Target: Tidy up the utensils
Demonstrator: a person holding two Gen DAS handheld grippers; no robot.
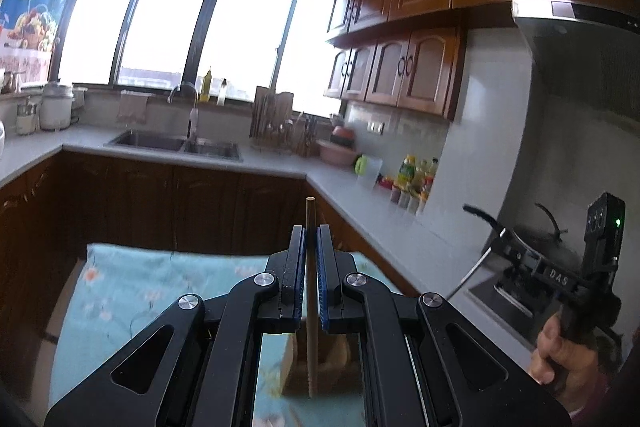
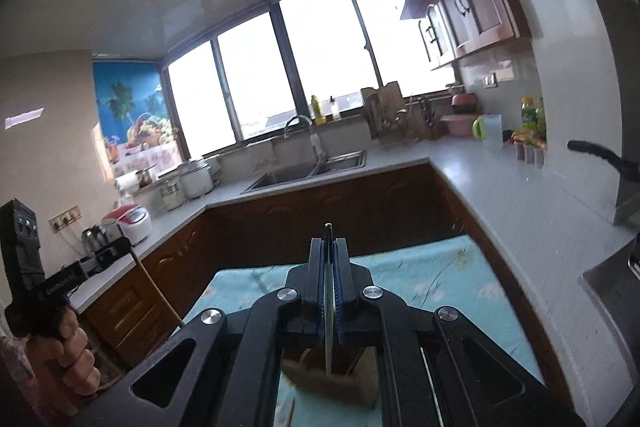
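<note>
a grey counter (image 1: 352,195) with a steel sink (image 1: 176,143) rings the flowered teal cloth (image 1: 132,291). the left gripper (image 1: 311,247) is clenched on a round pale wooden chopstick (image 1: 310,307), upright over a brown wooden holder (image 1: 320,363) — the right gripper (image 2: 329,259) pinches a thin flat metal utensil (image 2: 328,339) above it.

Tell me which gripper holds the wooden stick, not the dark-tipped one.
The left gripper: a plain wooden chopstick is clamped between its pads. The right gripper holds a thinner, pale utensil with a dark tip.
</note>
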